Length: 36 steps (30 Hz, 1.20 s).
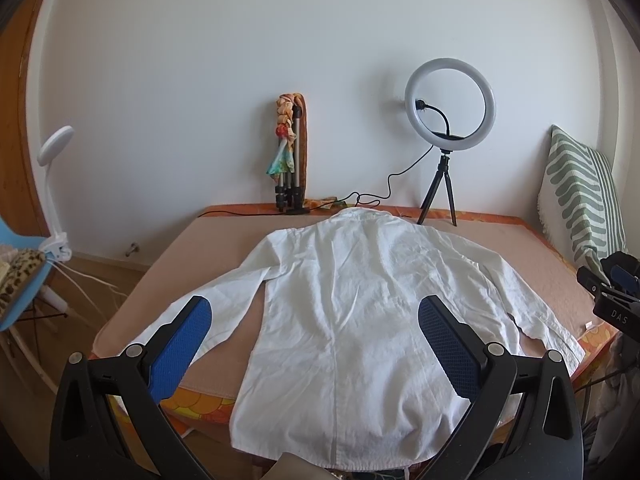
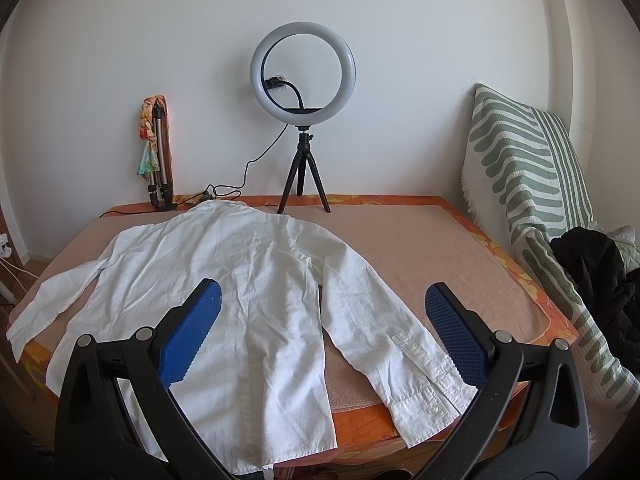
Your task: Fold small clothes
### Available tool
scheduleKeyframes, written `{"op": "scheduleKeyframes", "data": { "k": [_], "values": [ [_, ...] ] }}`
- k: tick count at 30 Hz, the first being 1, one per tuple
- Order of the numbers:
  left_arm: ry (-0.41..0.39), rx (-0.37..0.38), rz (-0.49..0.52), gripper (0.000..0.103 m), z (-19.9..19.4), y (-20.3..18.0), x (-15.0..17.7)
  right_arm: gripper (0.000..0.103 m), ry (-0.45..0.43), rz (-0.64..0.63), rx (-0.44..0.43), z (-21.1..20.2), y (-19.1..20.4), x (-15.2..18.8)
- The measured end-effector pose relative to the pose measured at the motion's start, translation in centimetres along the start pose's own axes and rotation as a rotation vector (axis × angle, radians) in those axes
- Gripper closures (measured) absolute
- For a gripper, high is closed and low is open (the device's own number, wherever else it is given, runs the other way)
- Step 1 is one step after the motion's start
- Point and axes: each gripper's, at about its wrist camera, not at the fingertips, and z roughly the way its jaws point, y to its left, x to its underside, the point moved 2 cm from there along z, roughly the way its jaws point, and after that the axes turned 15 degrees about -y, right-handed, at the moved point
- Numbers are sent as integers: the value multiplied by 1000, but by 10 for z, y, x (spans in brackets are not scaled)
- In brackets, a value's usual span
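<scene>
A small white long-sleeved shirt [image 1: 344, 300] lies flat, back side up, on a tan pad [image 1: 224, 240], collar toward the wall, both sleeves spread out, hem hanging over the near edge. It also shows in the right wrist view [image 2: 224, 280]. My left gripper [image 1: 316, 312] is open and empty, held above the shirt's lower body. My right gripper [image 2: 324, 300] is open and empty, above the right sleeve [image 2: 384, 332] near its cuff. The right gripper also shows at the right edge of the left wrist view [image 1: 612, 292].
A ring light on a small tripod [image 2: 303, 80] stands at the back of the table, its cable trailing left. A folded tripod with a colourful cloth [image 1: 290, 152] leans on the wall. A striped green pillow [image 2: 528, 168] and dark clothes [image 2: 596, 272] lie right. A blue chair [image 1: 20, 280] stands left.
</scene>
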Motion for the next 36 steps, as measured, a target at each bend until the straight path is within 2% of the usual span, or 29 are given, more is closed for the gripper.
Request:
{"op": "scheduleKeyframes", "data": {
  "k": [36],
  "values": [
    [3,-10,5,0,4,3,6,0,-2,0,0,1,1,1]
  ]
}}
